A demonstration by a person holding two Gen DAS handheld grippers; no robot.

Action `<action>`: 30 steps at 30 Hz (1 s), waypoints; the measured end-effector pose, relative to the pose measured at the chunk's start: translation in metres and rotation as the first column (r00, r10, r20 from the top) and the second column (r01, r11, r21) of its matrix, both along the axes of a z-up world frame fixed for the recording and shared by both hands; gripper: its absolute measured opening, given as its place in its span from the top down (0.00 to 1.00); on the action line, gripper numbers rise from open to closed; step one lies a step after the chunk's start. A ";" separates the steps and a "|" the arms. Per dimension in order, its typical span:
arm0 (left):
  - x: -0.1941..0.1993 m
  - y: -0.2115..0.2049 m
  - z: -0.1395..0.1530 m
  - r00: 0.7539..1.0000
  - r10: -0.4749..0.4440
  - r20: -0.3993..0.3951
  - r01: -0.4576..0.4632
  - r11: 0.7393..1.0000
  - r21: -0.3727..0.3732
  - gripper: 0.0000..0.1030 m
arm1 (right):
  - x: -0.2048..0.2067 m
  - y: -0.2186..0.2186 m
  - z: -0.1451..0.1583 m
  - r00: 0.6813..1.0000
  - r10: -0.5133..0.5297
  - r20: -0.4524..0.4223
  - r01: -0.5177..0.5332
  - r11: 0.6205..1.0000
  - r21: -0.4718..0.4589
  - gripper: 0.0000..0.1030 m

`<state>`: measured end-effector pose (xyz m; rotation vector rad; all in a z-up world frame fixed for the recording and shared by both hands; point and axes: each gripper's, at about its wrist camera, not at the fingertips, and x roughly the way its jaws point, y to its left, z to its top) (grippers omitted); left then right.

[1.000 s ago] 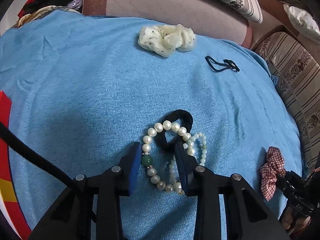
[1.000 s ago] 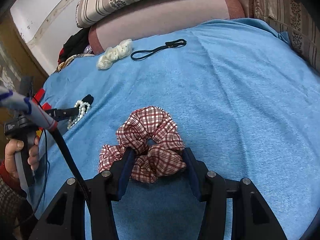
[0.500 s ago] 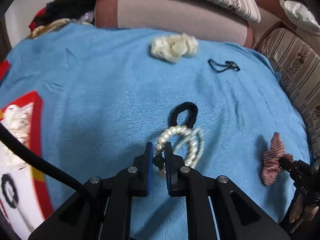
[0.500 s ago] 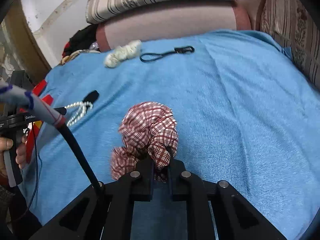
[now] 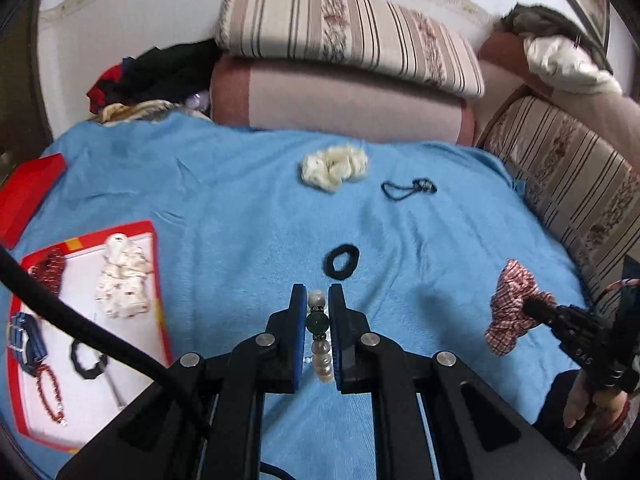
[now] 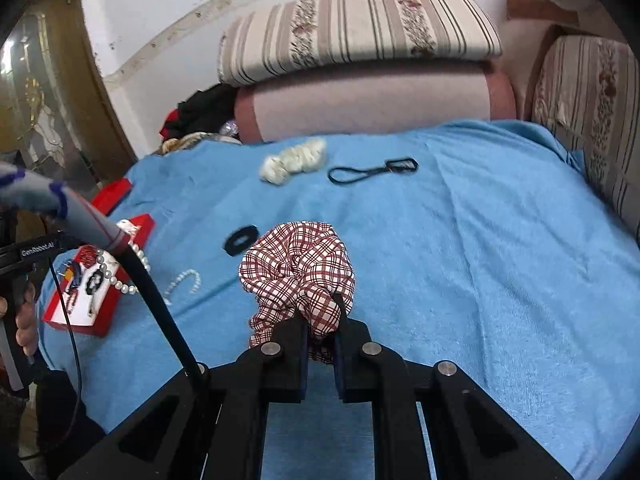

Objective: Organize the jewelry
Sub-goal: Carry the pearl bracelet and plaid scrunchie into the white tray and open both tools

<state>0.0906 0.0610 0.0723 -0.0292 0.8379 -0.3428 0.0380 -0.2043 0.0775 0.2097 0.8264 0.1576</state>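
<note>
On left gripper (image 6: 64, 240), "GenRobot.AI" label, prob.

Each fisheye camera sat just behind its own tongs and looked forward and downward along them, close above the blue terry blanket (image 5: 224, 216) spread over the bed. The left wrist view faced the striped cushions from the left side; the right wrist view faced them from the right. Both views shared the cream fabric scrunchie (image 5: 334, 166) (image 6: 294, 159), the black round hair tie (image 5: 341, 262) (image 6: 240, 239) and the red-rimmed white tray (image 5: 158, 280) (image 6: 60, 312).
</note>
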 end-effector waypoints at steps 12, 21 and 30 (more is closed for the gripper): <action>-0.035 0.081 0.025 0.990 0.140 0.028 -0.141 0.989 0.032 0.90 | 0.028 0.100 0.027 0.970 0.239 0.036 -0.240 0.971 0.022 0.90; -0.042 0.163 -0.001 0.959 0.282 -0.030 -0.281 0.959 0.026 0.90 | 0.064 0.216 0.020 0.901 0.433 0.000 -0.433 0.900 0.054 0.90; -0.042 0.201 -0.038 0.938 0.330 -0.105 -0.333 0.943 -0.012 0.90 | 0.092 0.311 -0.010 0.838 0.540 -0.072 -0.539 0.841 0.040 0.90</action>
